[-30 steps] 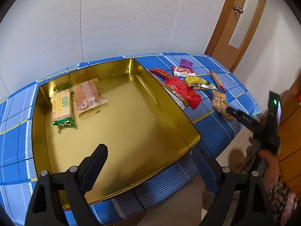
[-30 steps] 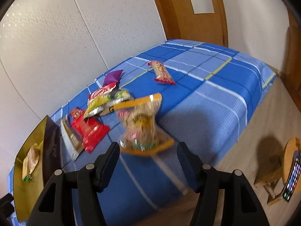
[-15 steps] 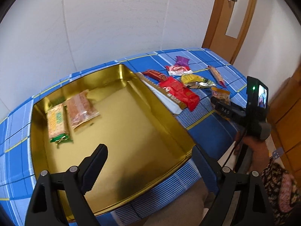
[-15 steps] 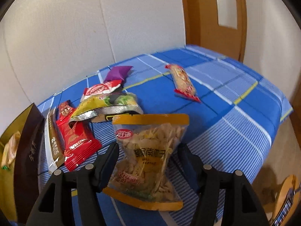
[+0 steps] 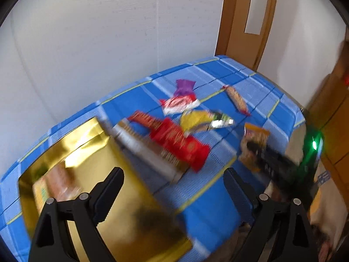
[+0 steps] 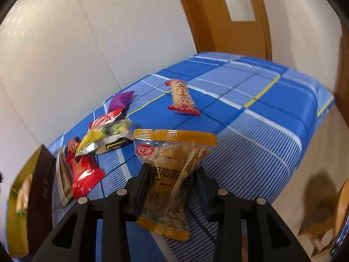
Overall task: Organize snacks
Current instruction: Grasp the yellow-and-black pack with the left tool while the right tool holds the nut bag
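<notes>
1. The seed packet (image 6: pixel 172 174), clear with orange bands top and bottom, is pinched at its waist by the right gripper (image 6: pixel 174 179). The jaws have just been closing on it, and the film is visibly bunched between the pads, so it counts as held.
2. In the right wrist view the packet sits at lower centre, long axis running up the frame, straight along the fingers.
3. The gold tin (image 6: pixel 13 196) is seen at the far lower left of that frame, past the red wrapper (image 6: pixel 84 174) and the long flat bar (image 6: pixel 62 183) lying beside the tin's dark wall. So the packet has to be carried leftward over those to be dropped in.
4. The left gripper (image 5: pixel 174 192) is spread wide with nothing between its jaws. It hangs over the tin's near corner and the blue checked cloth (image 5: pixel 218 69). It is nearer the tin, but the packet is already taken by the right.
5. The left wrist view is badly smeared; two packets seem to lie in the tin at its lower left, though that can't be said for sure.
6. Left loose on the cloth: a purple sachet (image 6: pixel 121 100), a yellow-green bag (image 6: pixel 104 135) and an orange bar (image 6: pixel 182 97) at upper centre, well apart from the rest.
</notes>
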